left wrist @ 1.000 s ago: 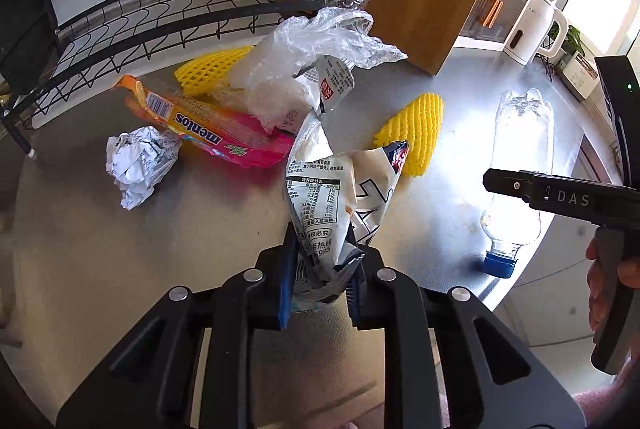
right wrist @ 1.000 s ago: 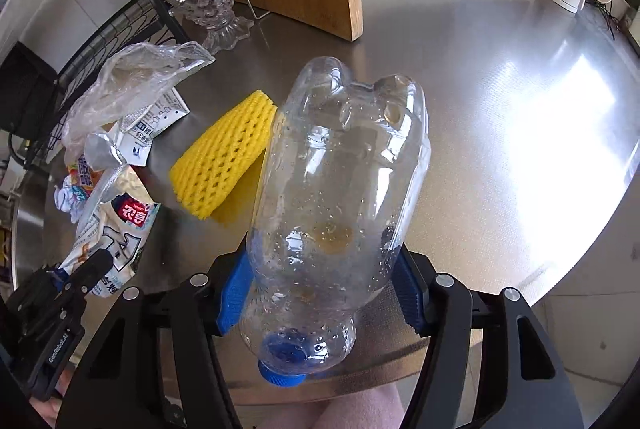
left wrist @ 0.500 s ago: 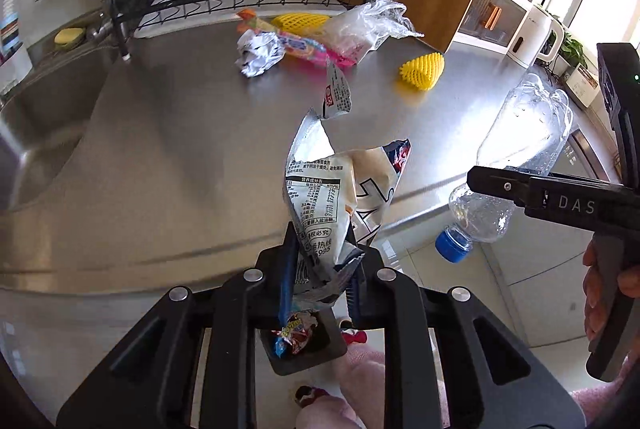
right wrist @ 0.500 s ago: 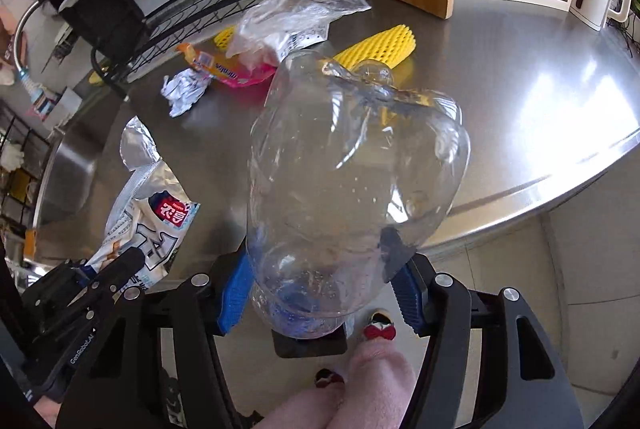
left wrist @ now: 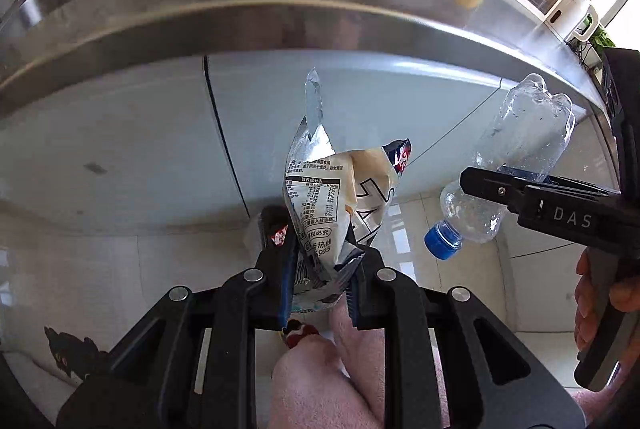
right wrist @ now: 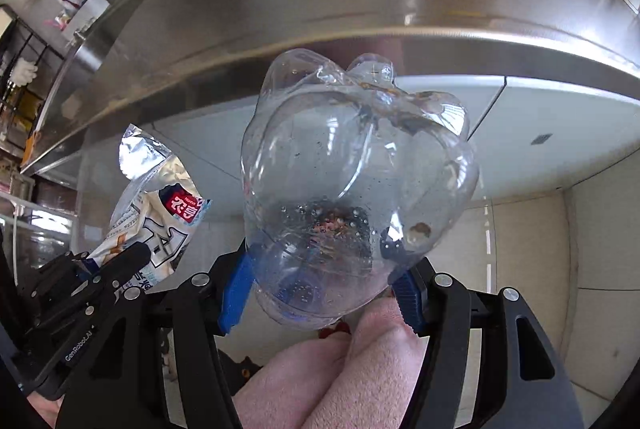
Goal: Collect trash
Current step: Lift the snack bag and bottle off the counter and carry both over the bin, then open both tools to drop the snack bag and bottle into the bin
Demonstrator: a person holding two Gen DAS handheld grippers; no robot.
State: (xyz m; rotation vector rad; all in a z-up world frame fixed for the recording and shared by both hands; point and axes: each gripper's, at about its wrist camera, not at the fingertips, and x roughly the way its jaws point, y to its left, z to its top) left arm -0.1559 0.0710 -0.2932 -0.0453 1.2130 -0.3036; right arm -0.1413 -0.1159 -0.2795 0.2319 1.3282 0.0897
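White letters "DAS" stand on the black side of the right hand-held gripper [left wrist: 516,185] at the right of the left wrist frame. "GenRobot.AI" runs along the left hand-held gripper [right wrist: 100,261] at lower left of the right wrist frame. The snack bag [left wrist: 320,197] carries a small-print nutrition table and a red label, too fine to read.
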